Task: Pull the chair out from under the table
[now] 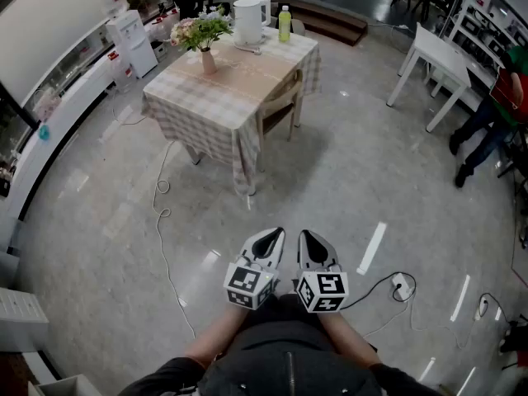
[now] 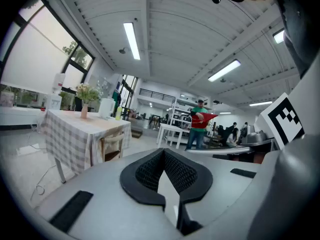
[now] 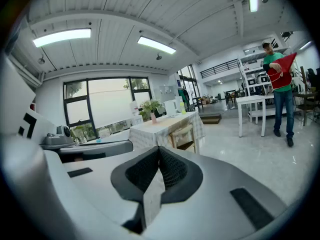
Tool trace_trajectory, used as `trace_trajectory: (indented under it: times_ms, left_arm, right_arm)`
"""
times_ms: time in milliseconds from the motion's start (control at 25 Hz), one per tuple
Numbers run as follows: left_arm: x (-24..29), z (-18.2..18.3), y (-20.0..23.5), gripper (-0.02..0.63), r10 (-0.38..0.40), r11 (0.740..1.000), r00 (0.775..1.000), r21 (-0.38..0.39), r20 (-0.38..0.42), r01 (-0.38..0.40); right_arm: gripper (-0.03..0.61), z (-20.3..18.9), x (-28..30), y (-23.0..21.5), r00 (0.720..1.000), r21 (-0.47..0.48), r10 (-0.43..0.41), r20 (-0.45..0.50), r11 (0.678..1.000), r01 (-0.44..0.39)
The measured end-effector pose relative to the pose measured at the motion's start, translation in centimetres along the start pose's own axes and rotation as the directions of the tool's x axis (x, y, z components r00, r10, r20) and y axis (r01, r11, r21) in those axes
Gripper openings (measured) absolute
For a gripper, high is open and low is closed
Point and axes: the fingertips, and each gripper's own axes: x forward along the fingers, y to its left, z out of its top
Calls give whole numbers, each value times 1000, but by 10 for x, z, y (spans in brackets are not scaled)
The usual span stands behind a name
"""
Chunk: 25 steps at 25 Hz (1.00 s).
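A light wooden chair (image 1: 283,103) is tucked under the right side of a table with a checked cloth (image 1: 216,106). The same chair (image 2: 113,144) shows far off in the left gripper view, and the chair (image 3: 183,136) in the right gripper view too. My left gripper (image 1: 270,238) and right gripper (image 1: 311,239) are held side by side close to my body, well short of the table. Both are shut with nothing between the jaws.
On the table stand a vase of flowers (image 1: 200,36), a white kettle (image 1: 249,20) and a green bottle (image 1: 285,23). A white table (image 1: 439,59) stands at the right, with a person (image 1: 492,115) beside it. Cables (image 1: 162,221) and a plug (image 1: 401,286) lie on the floor.
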Motion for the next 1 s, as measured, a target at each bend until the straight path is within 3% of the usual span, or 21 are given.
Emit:
trace_trajectory:
  times_ms: [1000]
  left_arm:
    - [-23, -11, 2, 9, -54, 999, 998, 9, -14, 54]
  right_arm:
    - [12, -18, -11, 22, 998, 33, -64, 29, 997, 63]
